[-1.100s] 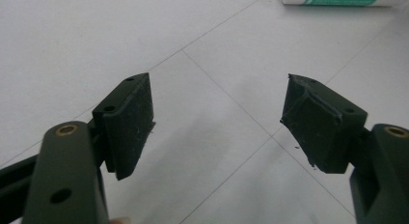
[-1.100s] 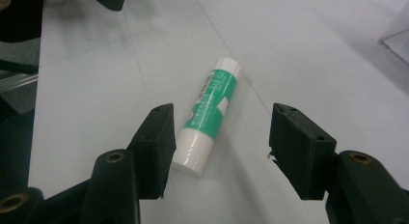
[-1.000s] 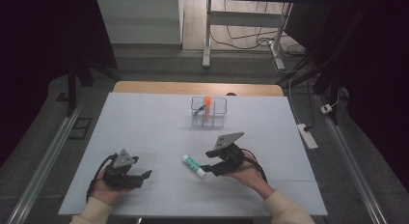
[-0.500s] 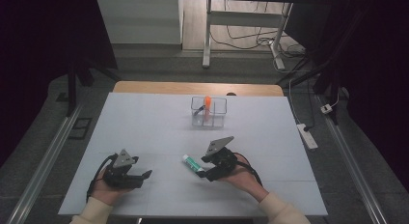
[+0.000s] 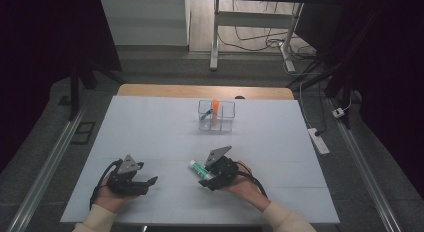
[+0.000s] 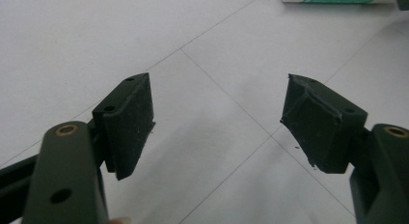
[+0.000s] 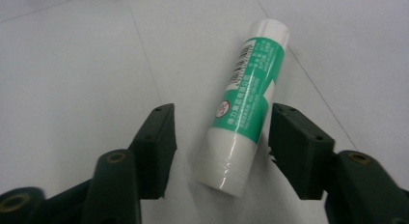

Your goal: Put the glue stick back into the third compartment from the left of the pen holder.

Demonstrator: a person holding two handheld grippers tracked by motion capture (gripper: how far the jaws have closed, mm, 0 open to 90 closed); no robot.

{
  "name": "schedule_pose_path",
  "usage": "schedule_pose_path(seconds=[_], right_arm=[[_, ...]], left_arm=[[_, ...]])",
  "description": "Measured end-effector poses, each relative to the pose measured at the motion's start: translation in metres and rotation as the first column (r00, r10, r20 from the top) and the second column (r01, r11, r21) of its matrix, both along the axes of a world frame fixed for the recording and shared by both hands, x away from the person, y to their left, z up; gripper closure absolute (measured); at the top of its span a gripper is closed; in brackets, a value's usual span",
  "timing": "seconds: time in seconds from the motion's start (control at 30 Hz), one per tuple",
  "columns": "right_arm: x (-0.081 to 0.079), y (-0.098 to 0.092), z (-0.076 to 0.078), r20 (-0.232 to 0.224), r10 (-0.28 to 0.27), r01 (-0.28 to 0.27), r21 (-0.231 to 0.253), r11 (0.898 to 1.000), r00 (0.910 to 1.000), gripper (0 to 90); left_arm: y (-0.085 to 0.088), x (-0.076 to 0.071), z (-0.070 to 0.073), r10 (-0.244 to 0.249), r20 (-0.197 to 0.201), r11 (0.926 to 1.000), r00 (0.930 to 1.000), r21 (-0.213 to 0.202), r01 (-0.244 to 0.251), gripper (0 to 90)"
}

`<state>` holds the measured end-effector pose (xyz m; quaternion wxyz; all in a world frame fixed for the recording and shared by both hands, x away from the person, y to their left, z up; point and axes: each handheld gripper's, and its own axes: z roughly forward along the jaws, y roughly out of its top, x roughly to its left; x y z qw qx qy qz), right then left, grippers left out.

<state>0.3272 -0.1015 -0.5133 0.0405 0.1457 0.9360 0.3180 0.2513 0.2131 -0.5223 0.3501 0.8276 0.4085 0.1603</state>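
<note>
the right tongs (image 7: 219, 132) are straddling a glue stick (image 7: 243, 101) that is lying on its side on the white tabletop (image 5: 150, 127), near the person's edge and well short of the clear divided holder (image 5: 216, 116) standing farther back. its jaws have just been closing and are now standing partly open on either side of the tube, one pad close to the green label and the other still apart from the white base end, so nothing is being gripped yet — the tube is resting on the tabletop, not lifted. coming in low and along the tube's length seems to be a way of catching a round, smooth plastic body across its width, where it would be least likely to roll away. the pads are looking dark, matte and rubbery, the stick glossy. the left tongs (image 6: 217, 122) are resting wide open over bare tabletop, holding nothing, apparently parked aside. an orange object (image 5: 215, 108) is standing upright in the holder.
</note>
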Motion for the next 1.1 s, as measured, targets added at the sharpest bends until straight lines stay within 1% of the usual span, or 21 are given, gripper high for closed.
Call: schedule_pose_path(seconds=[0.07,0.17,0.23,0.33,0.37,0.43,0.57,0.67,0.87,0.9,1.07,1.1], right_arm=[[0.000,0.001,0.000,0.015,-0.002,0.002,-0.014,1.000,0.9999,50.3],[-0.002,0.004,-0.001,0.031,-0.024,0.026,-0.037,0.999,0.9992,55.2],[-0.002,0.005,-0.003,0.022,-0.031,0.032,-0.044,0.999,0.9993,56.0],[-0.002,0.006,-0.004,0.006,-0.032,0.033,-0.064,0.997,0.9995,63.1],[-0.002,0.006,-0.004,0.012,-0.030,0.030,-0.065,0.997,0.9995,63.9],[-0.002,0.006,-0.004,0.009,-0.039,0.040,-0.065,0.997,0.9992,64.4],[-0.002,0.006,-0.003,0.020,-0.036,0.037,-0.070,0.997,0.9992,64.6],[0.000,0.004,-0.001,-0.002,-0.043,0.042,-0.049,0.998,0.9991,64.6],[0.002,-0.001,0.005,-0.006,-0.040,0.040,-0.001,0.999,0.9992,64.7],[0.002,-0.001,0.007,-0.006,-0.036,0.036,0.000,0.999,0.9993,64.7],[0.002,-0.004,0.016,-0.015,-0.027,0.028,0.038,0.999,0.9995,64.7],[0.001,-0.005,0.017,-0.022,-0.032,0.033,0.044,0.998,0.9992,64.8]], left_arm=[[0.000,0.000,0.000,-0.002,-0.001,1.0000,1.0000,0.003,0.002,26.4],[-0.001,0.000,0.000,-0.003,-0.001,1.0000,1.0000,0.003,0.003,26.4],[0.000,0.000,0.000,-0.002,0.000,1.0000,1.0000,0.002,0.002,26.4],[0.000,0.000,0.000,-0.002,0.000,1.0000,1.0000,0.002,0.002,26.5],[0.000,0.000,0.000,-0.002,0.000,1.0000,1.0000,0.002,0.002,26.5],[0.000,0.000,0.000,-0.003,0.001,1.0000,1.0000,0.003,0.003,26.5],[0.000,-0.001,0.001,-0.002,0.005,1.0000,1.0000,0.000,0.002,26.6],[-0.001,-0.001,0.001,-0.004,0.009,1.0000,1.0000,-0.001,0.004,26.6],[-0.003,-0.002,0.002,-0.011,0.015,0.9999,0.9998,0.004,0.011,26.6],[-0.002,-0.002,0.002,-0.011,0.015,0.9999,0.9998,0.003,0.011,26.6],[-0.002,-0.002,0.002,-0.010,0.016,0.9999,0.9998,0.003,0.010,26.6],[-0.002,-0.002,0.002,-0.011,0.017,0.9999,0.9998,0.002,0.011,26.6]])
